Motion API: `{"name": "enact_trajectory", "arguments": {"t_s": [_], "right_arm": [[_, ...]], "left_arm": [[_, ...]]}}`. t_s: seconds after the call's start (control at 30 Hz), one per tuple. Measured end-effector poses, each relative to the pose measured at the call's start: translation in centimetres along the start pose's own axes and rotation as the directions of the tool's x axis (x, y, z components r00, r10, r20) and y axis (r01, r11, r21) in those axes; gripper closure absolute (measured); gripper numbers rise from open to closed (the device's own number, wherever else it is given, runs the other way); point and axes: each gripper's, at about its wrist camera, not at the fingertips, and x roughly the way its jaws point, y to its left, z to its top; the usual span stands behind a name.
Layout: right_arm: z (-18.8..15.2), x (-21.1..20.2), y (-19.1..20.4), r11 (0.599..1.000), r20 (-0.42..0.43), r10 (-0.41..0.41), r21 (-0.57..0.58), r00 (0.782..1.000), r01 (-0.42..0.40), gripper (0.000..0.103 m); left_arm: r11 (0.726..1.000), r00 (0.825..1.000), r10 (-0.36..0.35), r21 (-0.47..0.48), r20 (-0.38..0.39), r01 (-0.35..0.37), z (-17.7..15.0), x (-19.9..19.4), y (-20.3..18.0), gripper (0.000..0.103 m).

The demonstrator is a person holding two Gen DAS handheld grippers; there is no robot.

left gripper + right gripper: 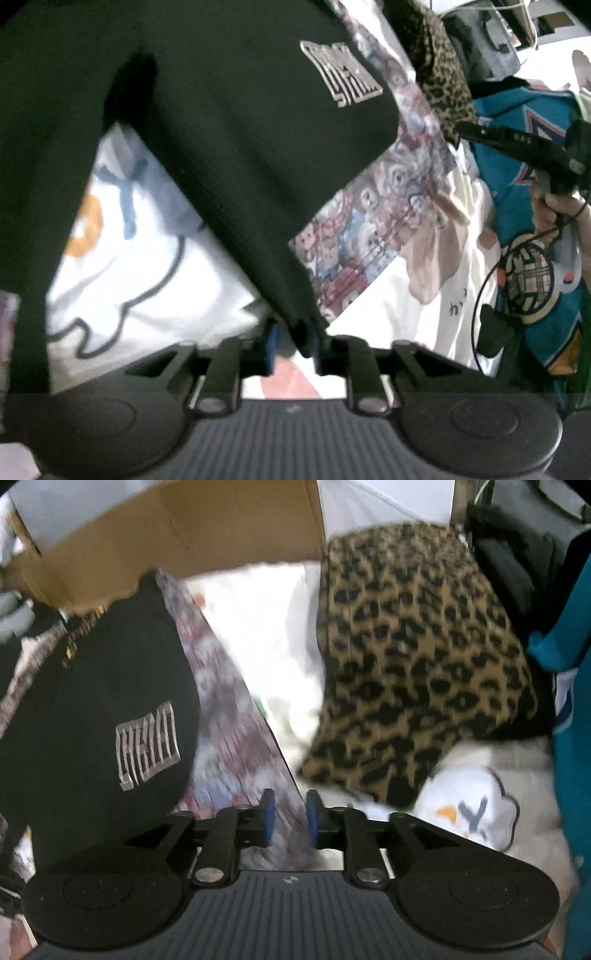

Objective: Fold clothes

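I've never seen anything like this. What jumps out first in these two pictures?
Probably the black garment with its silver block logo, filling the left wrist view and pinched at one corner in the left gripper. Next, the leopard-print fabric spreading across the right wrist view, beyond the right gripper, whose jaws stand slightly apart around a patterned cloth's edge.

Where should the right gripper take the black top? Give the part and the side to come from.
Probably the edge of the black top beside the logo, from the right. The left gripper pinches another corner, so the cloth stretches out and that edge lies free, nearest the right gripper.
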Motion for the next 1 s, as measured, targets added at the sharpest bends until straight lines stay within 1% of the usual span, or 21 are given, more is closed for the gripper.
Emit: {"name": "enact_trajectory", "arguments": {"t_s": [0.03,0.07,0.17,0.3,0.47,0.6,0.7,0.83,0.87,0.93,0.97,1.0], "right_arm": [[0.4,0.0,0.1,1.0,0.01,0.009,-0.001,1.0,-0.009,0.079],[0.7,0.1,0.3,1.0,0.045,0.003,-0.028,0.999,-0.002,0.078],[1.2,1.0,0.7,0.999,0.054,-0.002,-0.032,0.999,0.004,0.078],[1.0,2.0,1.2,1.0,0.055,0.012,-0.021,0.998,-0.011,0.078],[1.2,1.9,2.8,1.0,0.077,0.015,0.002,0.997,-0.015,0.078],[2.4,1.0,4.7,1.0,0.077,0.006,0.027,0.997,-0.008,0.078],[3.2,-0.4,6.8,0.998,0.039,0.027,0.055,0.999,-0.03,0.077],[4.3,-2.9,9.9,0.993,-0.004,0.047,0.108,0.999,-0.046,0.077],[4.6,-3.7,10.7,0.992,-0.005,0.053,0.111,0.999,-0.052,0.077],[5.8,-5.6,12.9,0.992,-0.003,0.083,0.091,0.997,-0.083,0.075],[6.4,-6.5,13.9,0.993,-0.002,0.094,0.077,0.996,-0.093,0.069],[7.1,-7.4,14.7,0.992,-0.002,0.103,0.072,0.995,-0.103,0.064]], "left_arm": [[1.0,1.0,0.0,-0.003,0.015,0.0,0.1,-0.7,0.2,0.08],[1.0,0.999,0.003,-0.005,0.035,-0.003,0.3,-1.3,0.3,0.08],[1.0,0.995,0.023,-0.009,0.099,-0.022,0.9,-3.4,0.8,0.078],[0.998,0.987,0.067,-0.02,0.144,-0.065,2.0,-5.9,2.0,0.078],[0.992,0.973,0.122,-0.036,0.195,-0.118,3.5,-9.0,3.5,0.076],[0.986,0.958,0.167,-0.051,0.235,-0.159,4.7,-11.5,4.7,0.076],[0.98,0.944,0.197,-0.05,0.264,-0.19,5.6,-14.3,5.2,0.075],[0.975,0.926,0.224,-0.057,0.303,-0.217,6.3,-19.4,5.3,0.068],[0.971,0.917,0.238,-0.07,0.319,-0.228,6.3,-20.7,5.3,0.068],[0.961,0.893,0.275,-0.104,0.357,-0.255,6.1,-23.3,5.3,0.068],[0.956,0.879,0.294,-0.122,0.375,-0.268,6.0,-24.6,5.3,0.068],[0.952,0.872,0.305,-0.14,0.382,-0.271,5.8,-25.7,5.3,0.068]]}}
